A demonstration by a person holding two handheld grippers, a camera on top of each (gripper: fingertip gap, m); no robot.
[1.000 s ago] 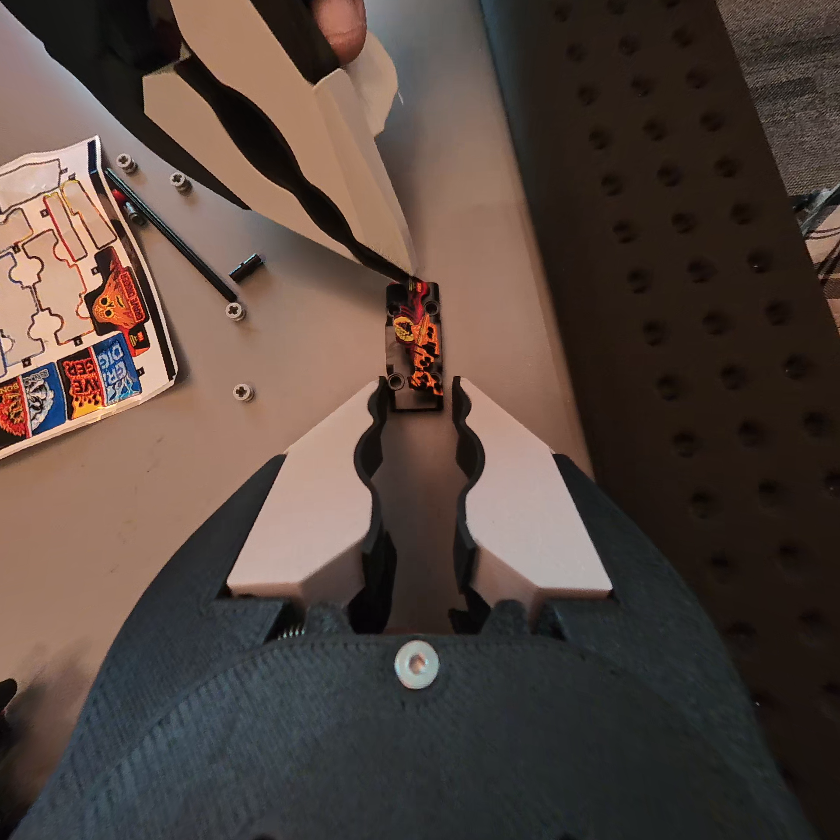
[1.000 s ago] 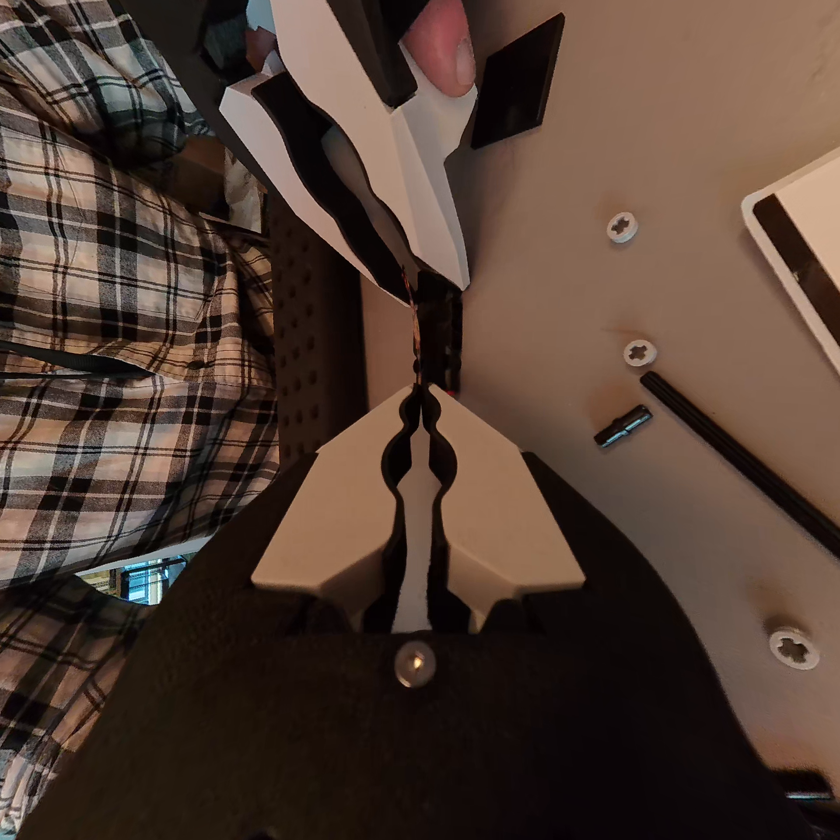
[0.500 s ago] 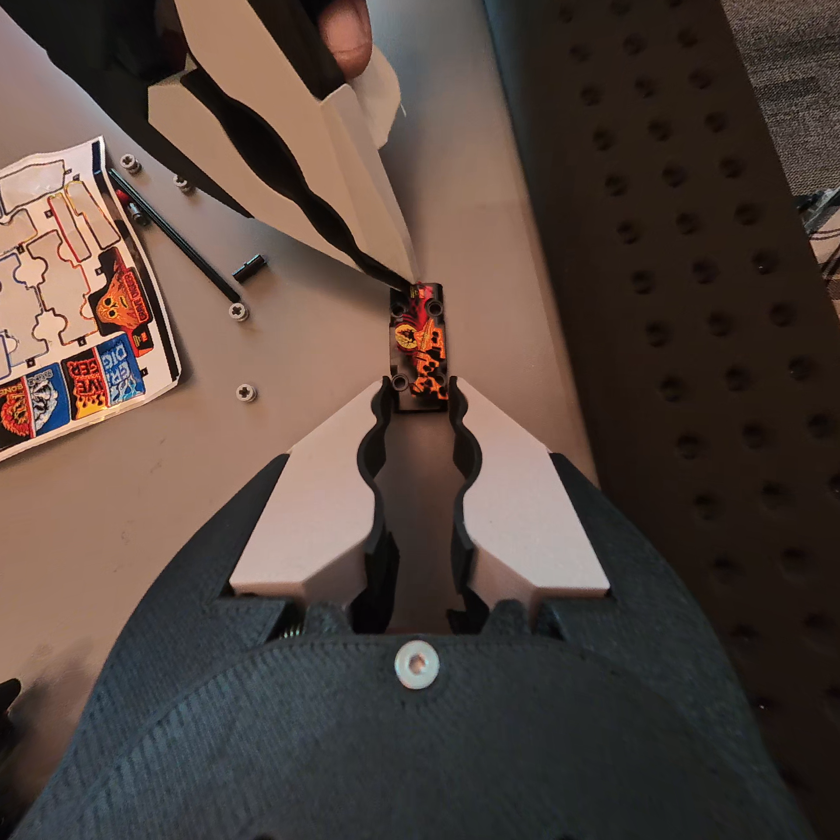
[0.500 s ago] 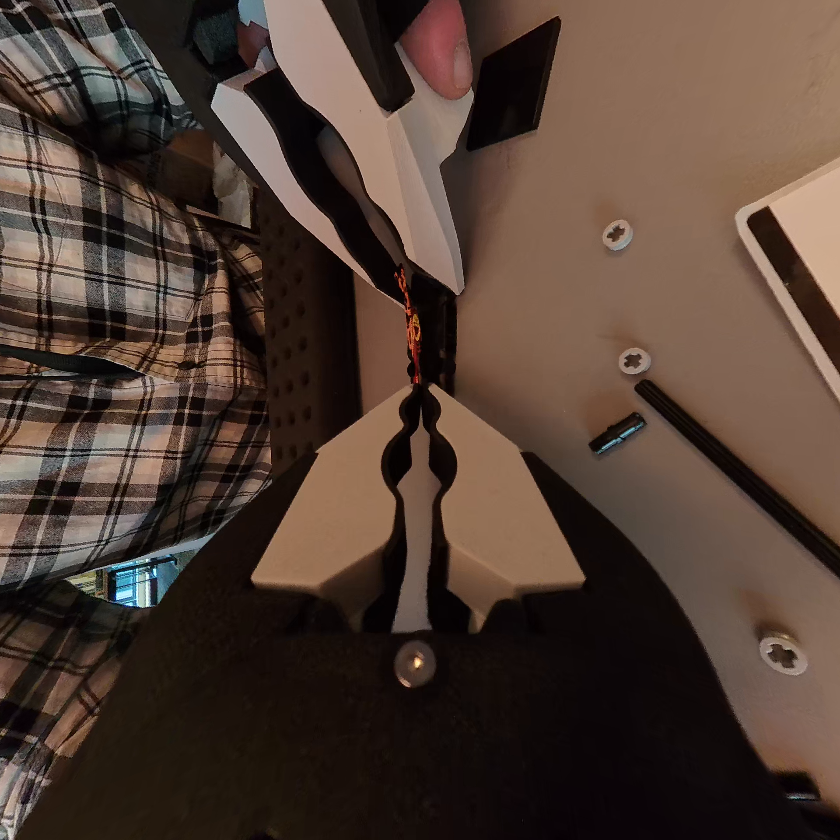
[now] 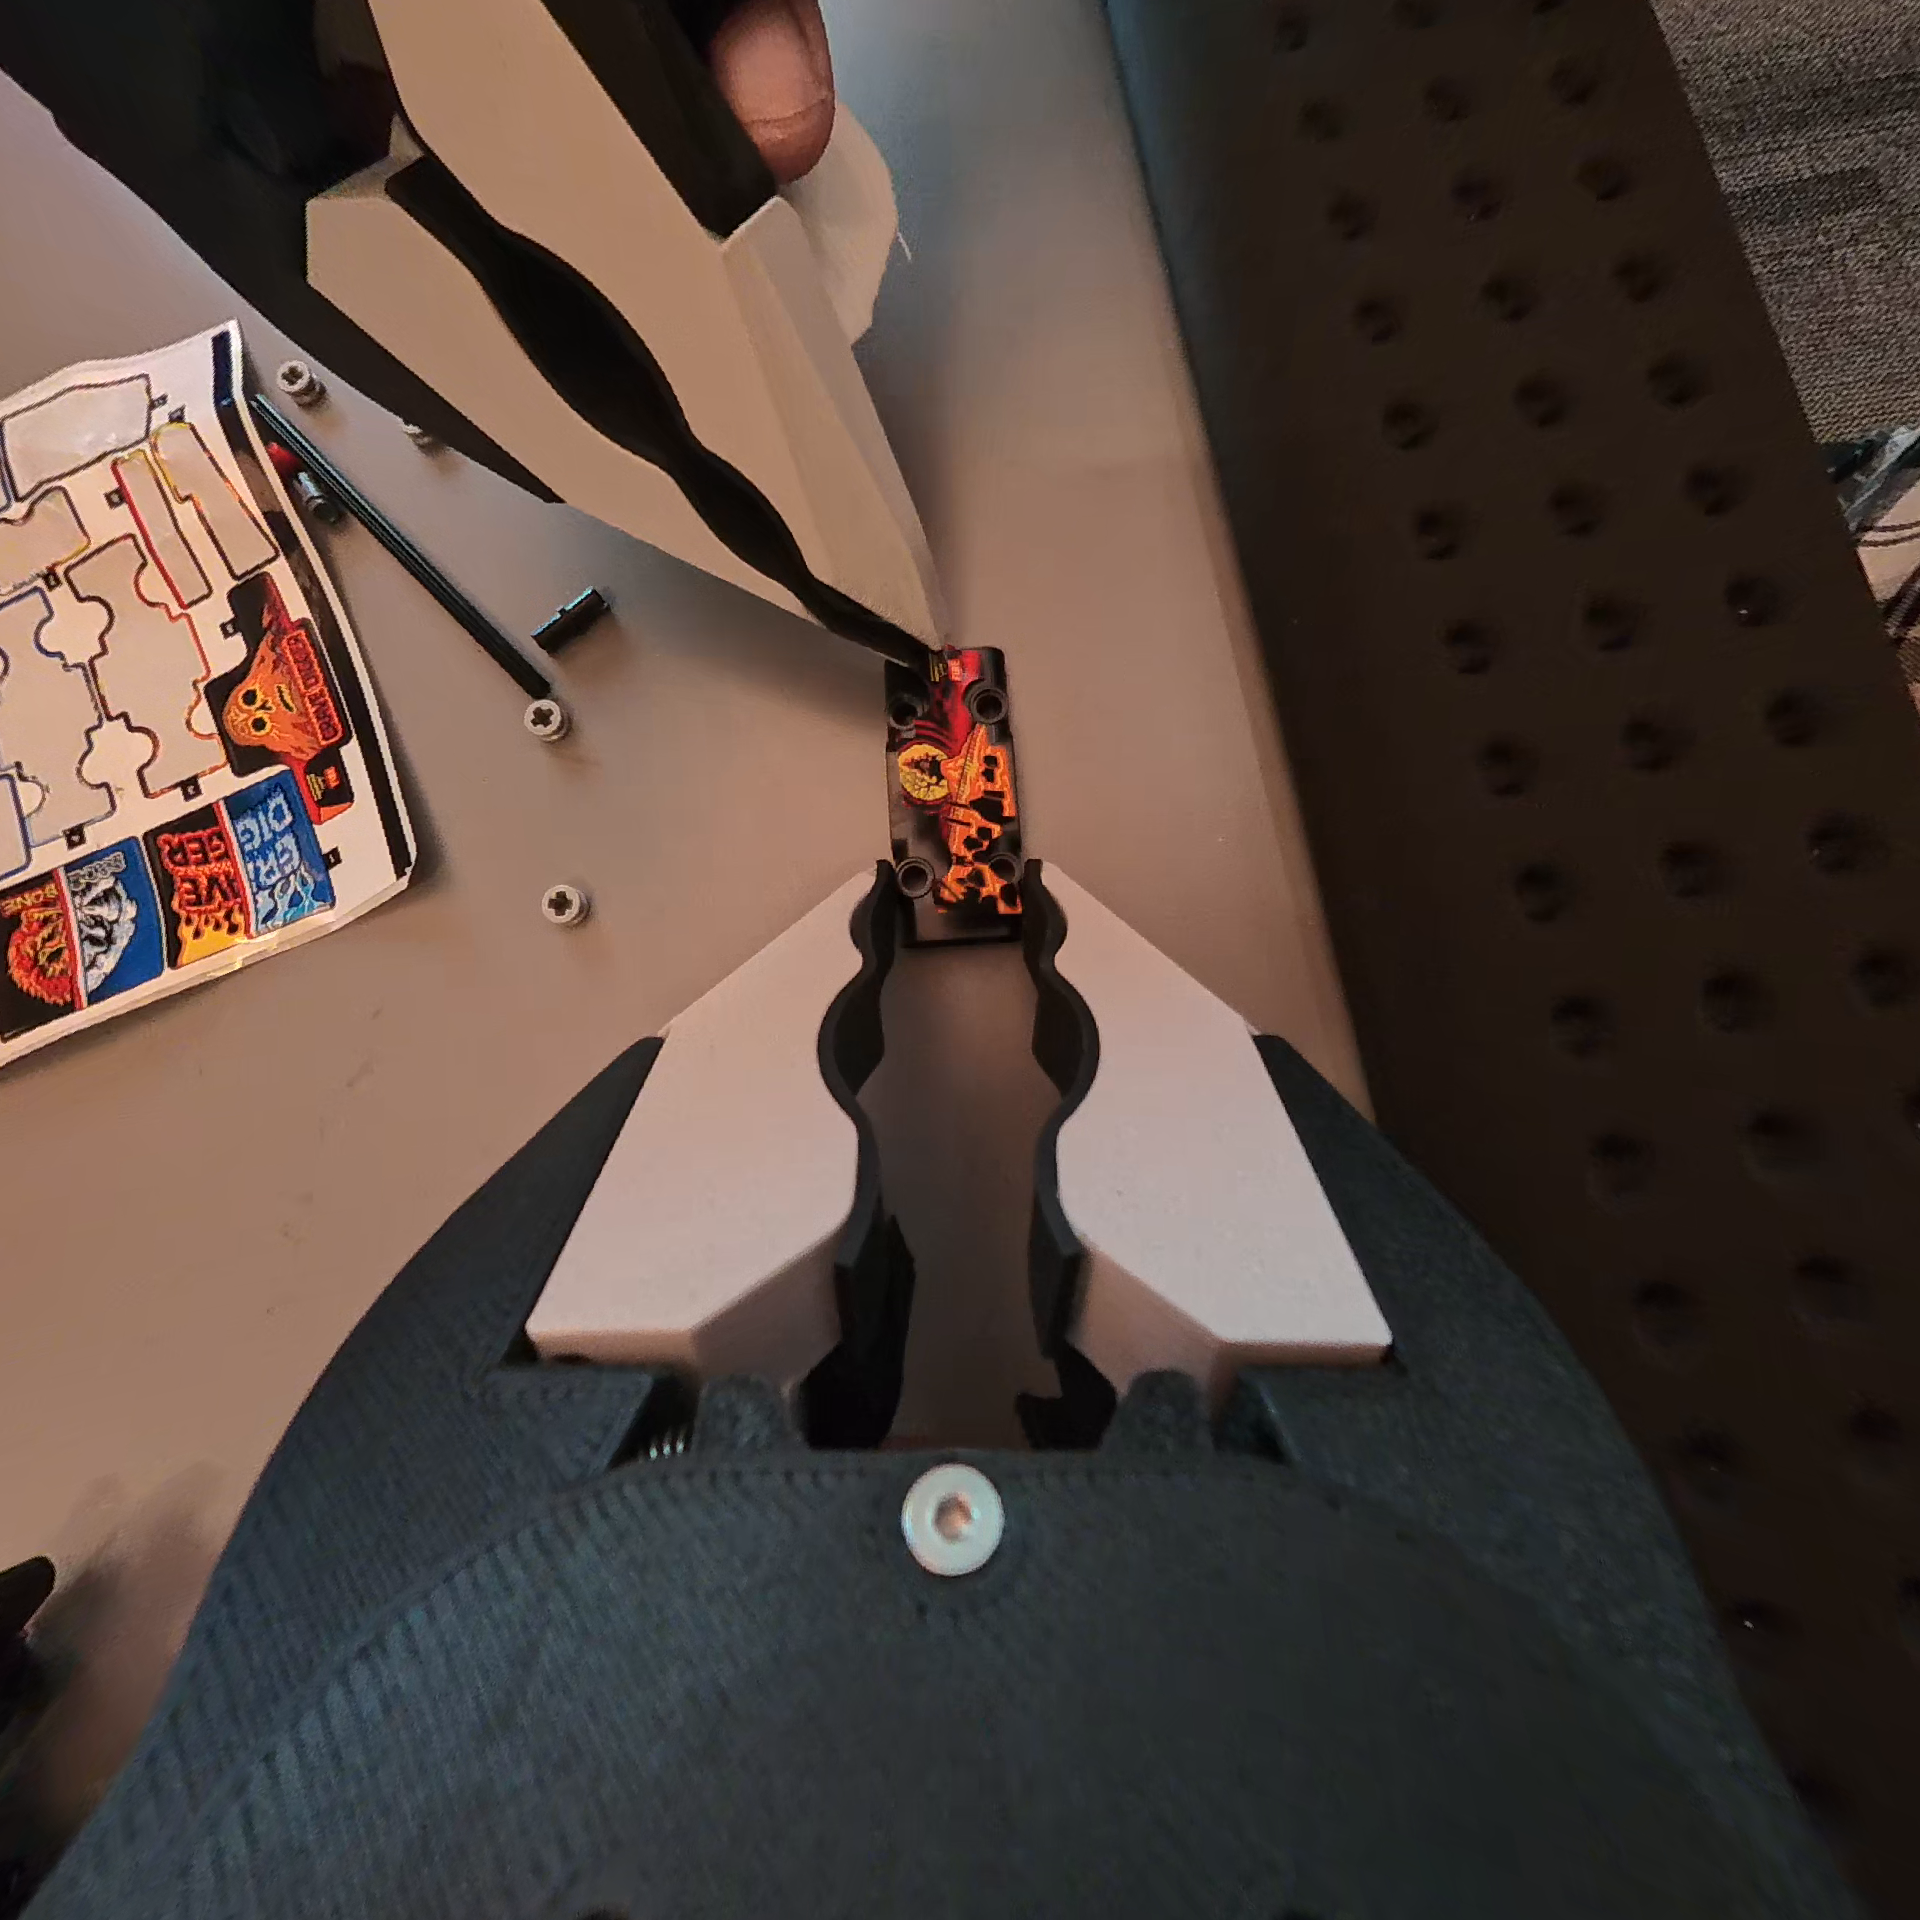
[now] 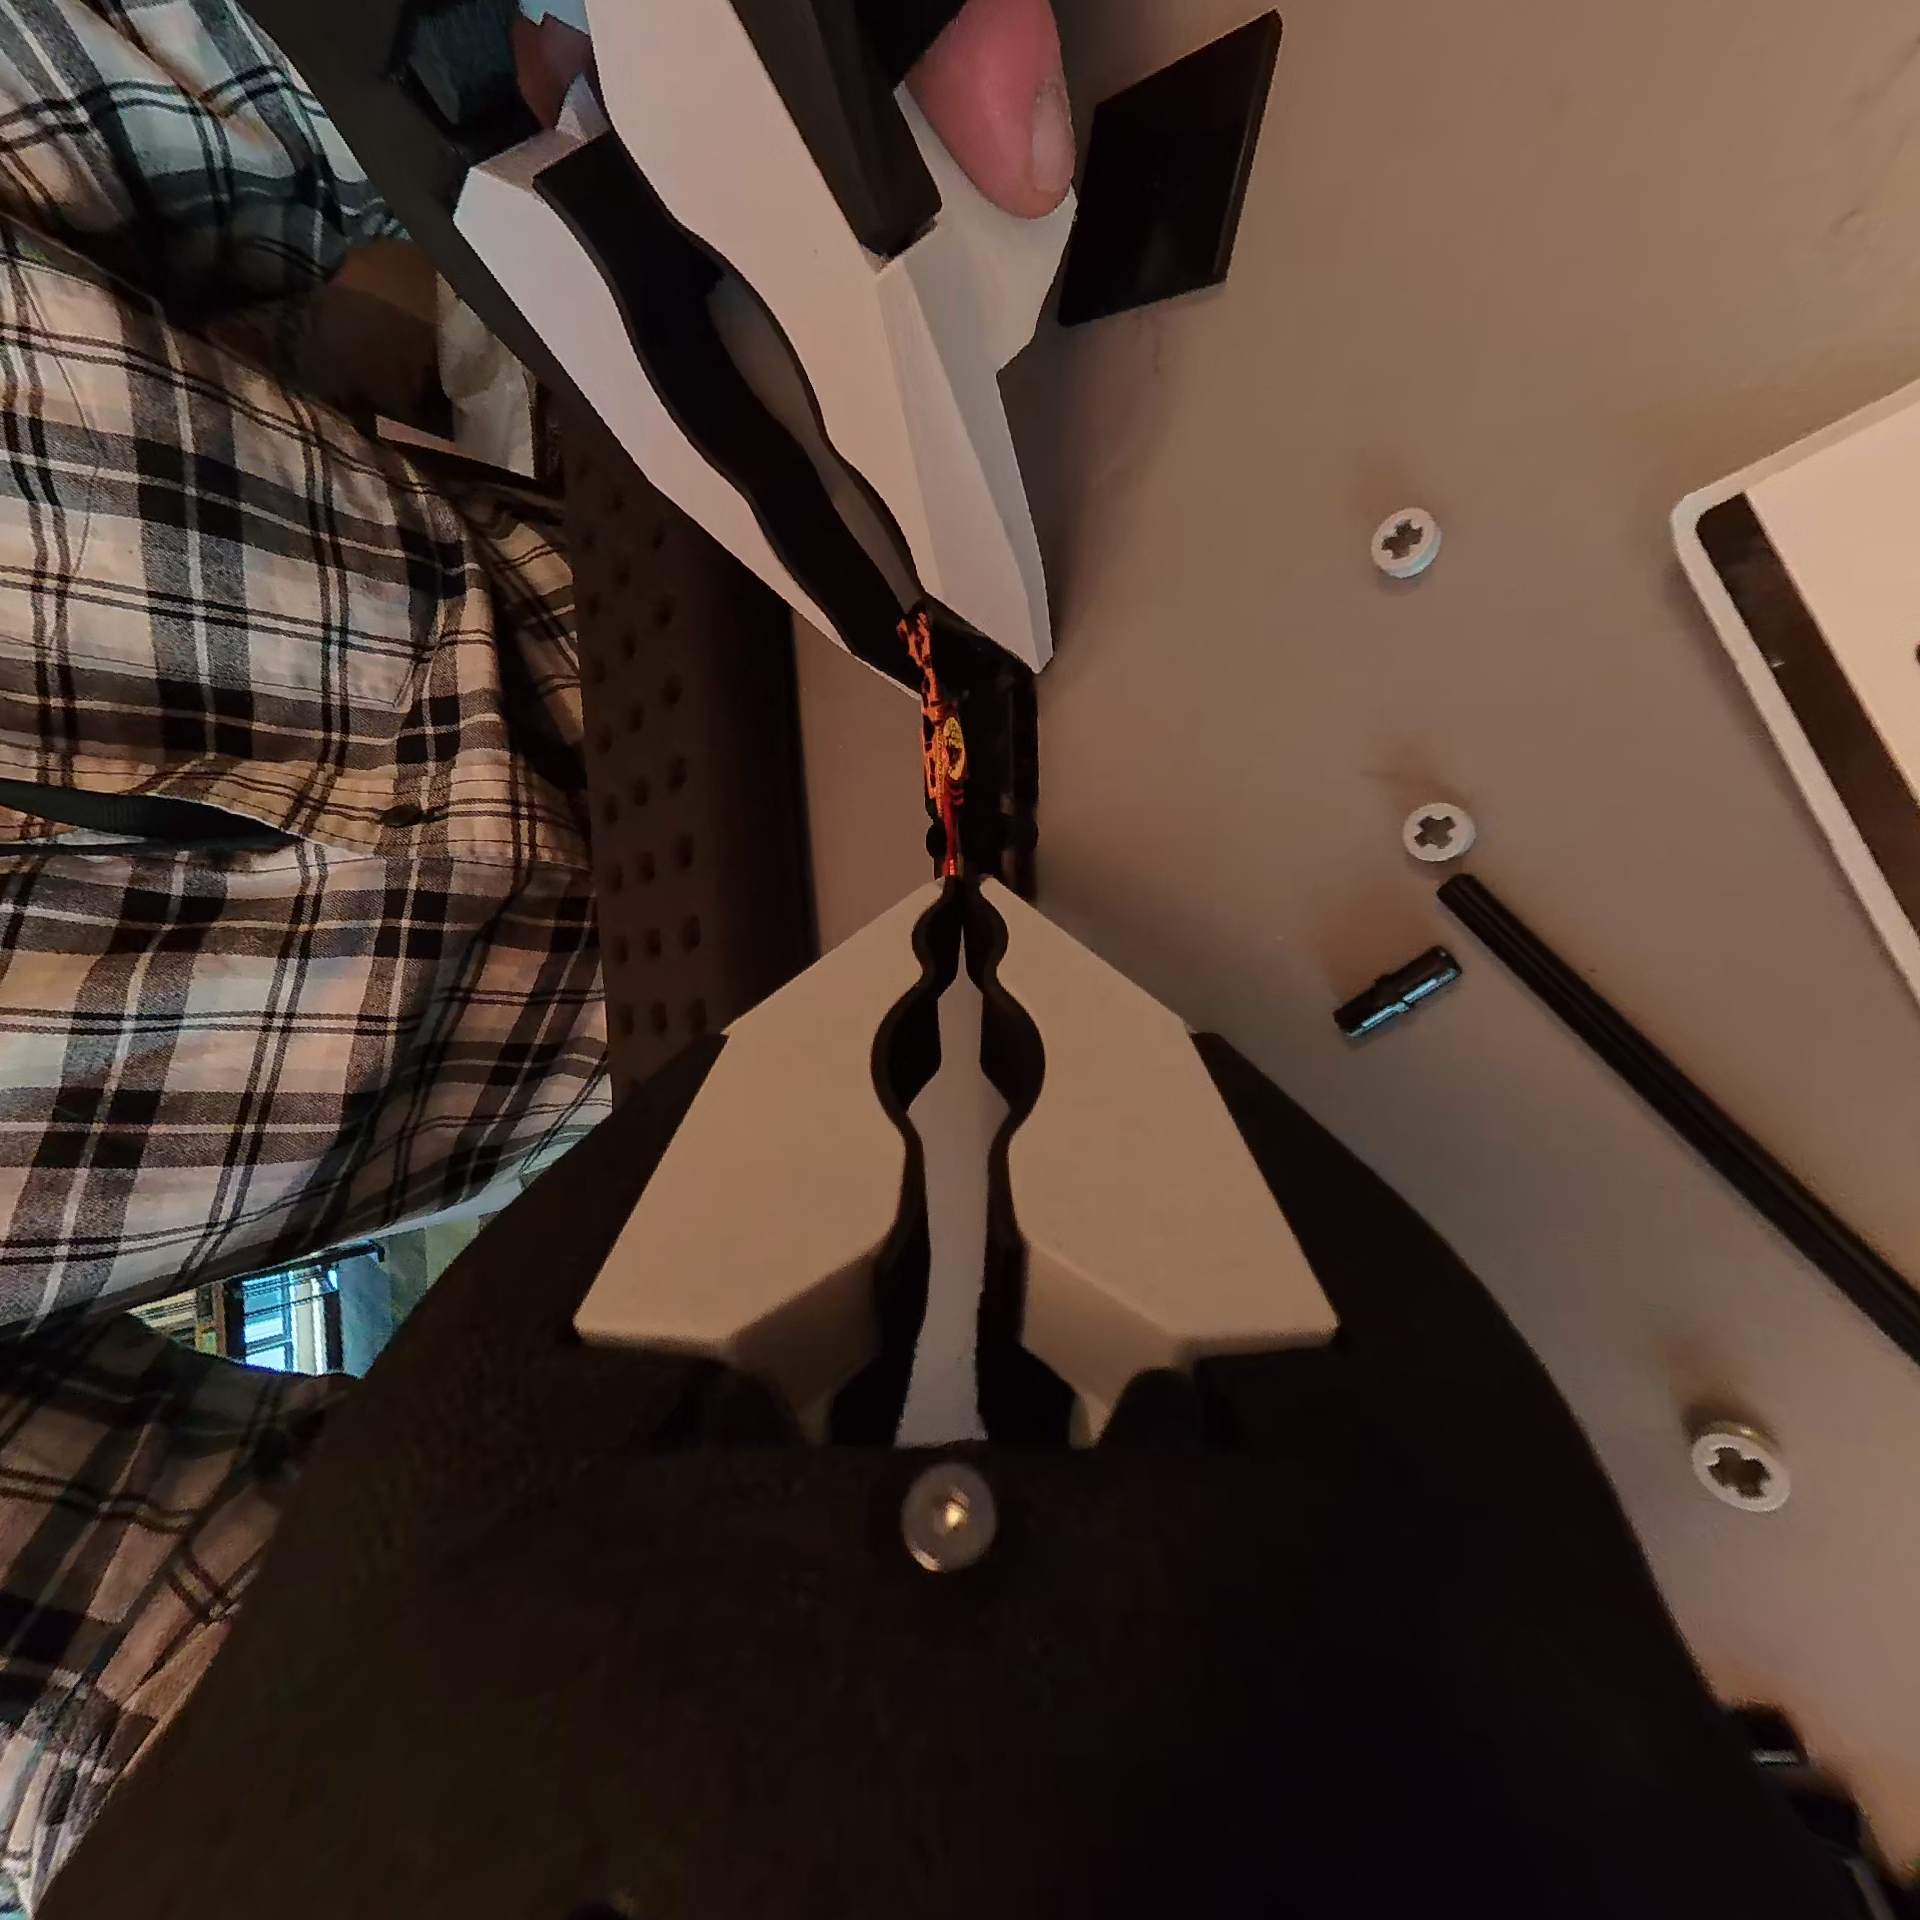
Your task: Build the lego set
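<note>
A small black lego panel [image 5: 951, 769] bears an orange and red sticker [image 5: 961, 821]. My left gripper [image 5: 956, 883] is shut on the panel's near end and holds it just over the grey table. My right gripper [image 5: 920, 649] reaches in from the upper left with its shut tips at the panel's far end. In the right wrist view the panel [image 6: 1010, 748] shows edge-on. My right gripper [image 6: 958, 888] pinches the sticker's [image 6: 943, 748] end. The left gripper [image 6: 977, 644] holds the panel's other end, with a finger on top of it.
A sticker sheet [image 5: 156, 707], a black axle [image 5: 405, 551], a black pin [image 5: 569, 618] and grey bushes [image 5: 545, 719] lie left of the panel. A dark perforated board [image 5: 1558, 727] runs along the right. A black tile [image 6: 1164, 177] and a person's plaid shirt [image 6: 260, 727] show in the right wrist view. The gap from one gripper's tips to the other's is roughly 4 cm.
The panel has turned slightly, so more of the sticker's face shows in the right wrist view. Both grippers keep their hold and have barely shifted.
</note>
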